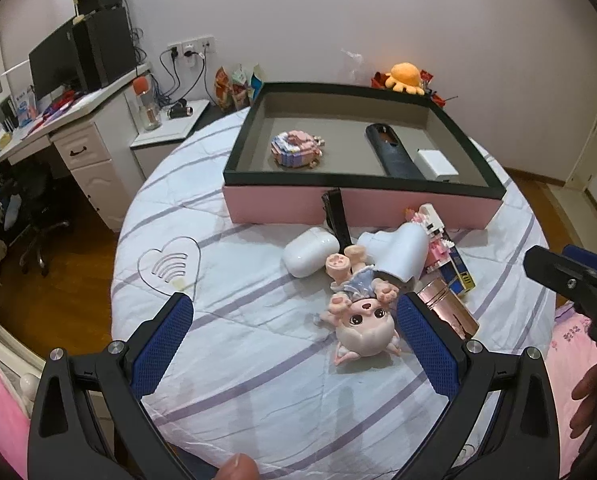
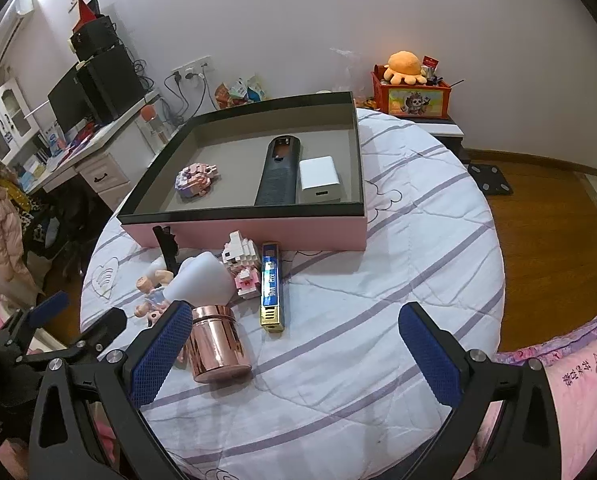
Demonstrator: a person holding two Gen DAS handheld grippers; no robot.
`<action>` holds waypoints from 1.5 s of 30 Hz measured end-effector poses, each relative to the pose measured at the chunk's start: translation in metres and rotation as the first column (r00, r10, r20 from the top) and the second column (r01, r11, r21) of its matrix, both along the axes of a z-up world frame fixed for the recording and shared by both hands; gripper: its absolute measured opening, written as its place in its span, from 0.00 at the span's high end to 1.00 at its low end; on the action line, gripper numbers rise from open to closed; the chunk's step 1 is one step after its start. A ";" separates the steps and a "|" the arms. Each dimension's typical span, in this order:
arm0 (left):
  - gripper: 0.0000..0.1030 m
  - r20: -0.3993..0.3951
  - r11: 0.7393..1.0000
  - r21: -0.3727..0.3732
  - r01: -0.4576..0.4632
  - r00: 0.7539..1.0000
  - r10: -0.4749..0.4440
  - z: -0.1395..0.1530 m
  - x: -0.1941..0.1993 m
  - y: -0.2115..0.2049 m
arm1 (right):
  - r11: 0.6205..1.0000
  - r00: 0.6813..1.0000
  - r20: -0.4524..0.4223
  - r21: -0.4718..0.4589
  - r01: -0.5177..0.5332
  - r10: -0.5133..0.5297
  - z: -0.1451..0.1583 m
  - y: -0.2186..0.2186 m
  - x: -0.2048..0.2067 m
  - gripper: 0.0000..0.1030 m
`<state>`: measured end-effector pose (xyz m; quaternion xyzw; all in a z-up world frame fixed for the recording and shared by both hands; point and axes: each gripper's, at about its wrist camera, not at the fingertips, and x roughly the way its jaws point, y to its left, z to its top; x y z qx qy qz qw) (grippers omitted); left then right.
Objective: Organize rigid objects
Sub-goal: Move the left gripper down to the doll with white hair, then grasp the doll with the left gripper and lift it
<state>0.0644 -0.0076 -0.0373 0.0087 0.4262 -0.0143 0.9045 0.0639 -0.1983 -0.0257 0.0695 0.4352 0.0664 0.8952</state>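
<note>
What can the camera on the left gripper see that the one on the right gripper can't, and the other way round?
Only the left wrist view shows the doll's face and the white oval case clearly, plus the heart pattern up close.

Only the right wrist view shows the whole rose-gold canister, the full blue-and-gold bar and the orange toy crate.

Both show the pink box holding a block model, a dark remote and a white charger. Both grippers, left and right, are open and empty.

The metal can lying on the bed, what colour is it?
Shiny rose gold, almost copper. The can shows best in the right wrist view.
</note>
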 end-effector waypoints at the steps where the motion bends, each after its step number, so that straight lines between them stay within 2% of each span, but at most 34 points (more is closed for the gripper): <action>1: 0.00 -0.011 1.000 -0.002 0.000 1.000 0.000 -0.004 0.002 -0.002 | 1.000 1.000 -0.001 0.000 0.002 -0.002 0.000 -0.001 0.000 0.00; 9: 0.00 -0.103 1.000 -0.016 0.003 0.995 -0.004 -0.033 0.021 -0.016 | 1.000 1.000 -0.016 0.003 0.008 -0.008 -0.006 -0.006 0.004 0.00; 12: 0.00 -0.124 1.000 -0.008 -0.015 0.992 0.014 -0.043 0.028 -0.019 | 1.000 1.000 -0.024 0.004 0.010 -0.010 -0.009 -0.008 0.007 0.00; 15: 0.01 -0.161 0.999 -0.034 -0.038 0.987 0.032 -0.058 0.038 -0.016 | 1.000 0.999 -0.029 0.004 0.015 -0.015 -0.011 -0.010 0.009 0.00; 17: 0.00 -0.160 0.997 -0.058 -0.042 0.987 0.032 -0.064 0.039 -0.015 | 1.000 0.999 -0.034 0.003 0.019 -0.019 -0.012 -0.012 0.010 0.00; 21: 0.02 -0.144 0.998 -0.058 -0.032 0.989 0.024 -0.063 0.037 -0.016 | 1.000 0.999 -0.039 0.004 0.029 -0.029 -0.014 -0.016 0.012 0.00; 24: 0.18 -0.138 0.998 -0.068 -0.012 0.990 0.003 -0.059 0.034 -0.017 | 1.000 0.999 -0.040 0.002 0.028 -0.028 -0.015 -0.015 0.013 0.00; 26: 0.36 -0.136 0.996 -0.087 0.014 0.990 -0.026 -0.055 0.031 -0.019 | 1.000 0.999 -0.039 0.001 0.024 -0.024 -0.014 -0.013 0.013 0.00; 27: 0.41 -0.135 0.995 -0.092 0.026 0.990 -0.038 -0.054 0.030 -0.021 | 1.000 0.999 -0.039 0.000 0.022 -0.022 -0.014 -0.013 0.013 0.00; 38: 0.45 -0.142 0.993 -0.108 0.044 0.988 -0.060 -0.045 0.024 -0.010 | 1.000 1.000 -0.024 -0.010 0.015 -0.016 -0.008 -0.009 0.009 0.00; 45: 0.45 -0.137 0.994 -0.103 0.023 0.990 -0.037 -0.032 0.015 0.003 | 1.000 1.000 -0.018 -0.012 0.005 -0.005 -0.004 -0.004 0.009 0.00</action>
